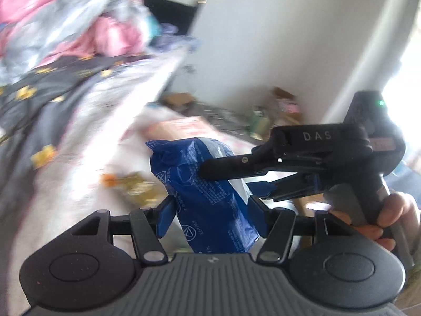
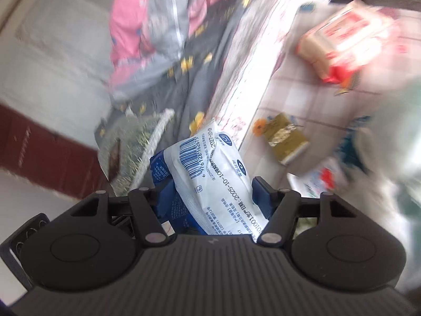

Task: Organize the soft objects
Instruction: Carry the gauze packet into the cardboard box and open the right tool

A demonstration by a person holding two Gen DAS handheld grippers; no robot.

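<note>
Both hand-held grippers clamp one blue-and-white soft pack [image 1: 210,200]: the left hand-held gripper [image 1: 210,214] pinches its lower end, the right hand-held gripper [image 1: 236,181] its upper side. Beyond them lie a yellow packet [image 2: 286,139] on the tiled floor, then a red-and-white package [image 2: 344,42], with the bed [image 2: 200,60] and its pink bedding [image 1: 79,23] farthest.
</note>
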